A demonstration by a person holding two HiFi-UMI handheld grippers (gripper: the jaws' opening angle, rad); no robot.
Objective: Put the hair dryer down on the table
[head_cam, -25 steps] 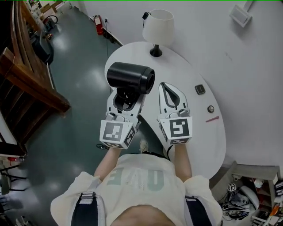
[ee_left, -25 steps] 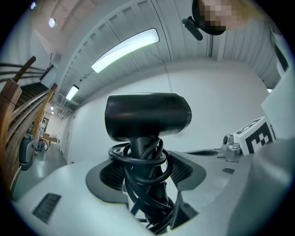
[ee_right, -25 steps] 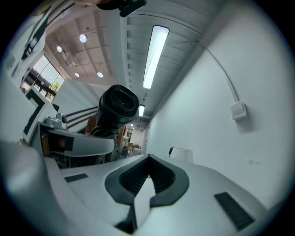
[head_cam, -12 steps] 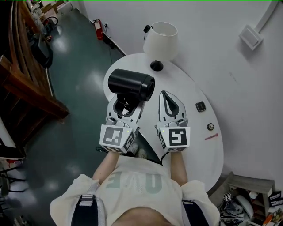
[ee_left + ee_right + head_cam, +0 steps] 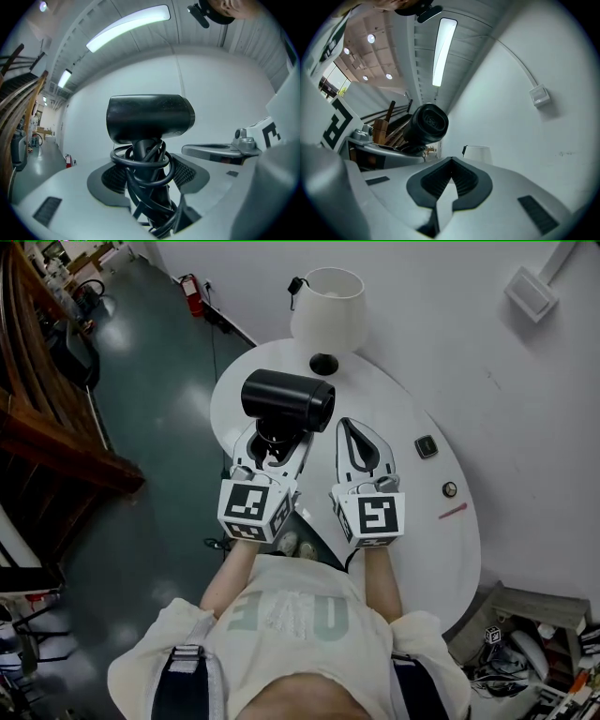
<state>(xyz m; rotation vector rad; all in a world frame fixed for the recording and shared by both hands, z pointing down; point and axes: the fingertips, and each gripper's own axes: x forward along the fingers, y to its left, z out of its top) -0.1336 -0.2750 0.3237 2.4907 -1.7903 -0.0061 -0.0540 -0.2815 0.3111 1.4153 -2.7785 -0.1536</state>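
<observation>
A black hair dryer with its cord wound round the handle stands upright in my left gripper, which is shut on that handle. The left gripper view shows the barrel above the jaws and the corded handle pinched between them. It hangs over the left part of the white oval table. To its right my right gripper is shut, with nothing in it. From the right gripper view, the dryer sits up and to the left of that gripper.
A white lamp stands at the table's far end, just beyond the dryer. A small black square, a round knob and a red pen lie at the right. The white wall runs behind; green floor lies left.
Both grippers have moved forward over the table, carrying the dryer closer to the lamp's base. The grip on the handle is unchanged.
</observation>
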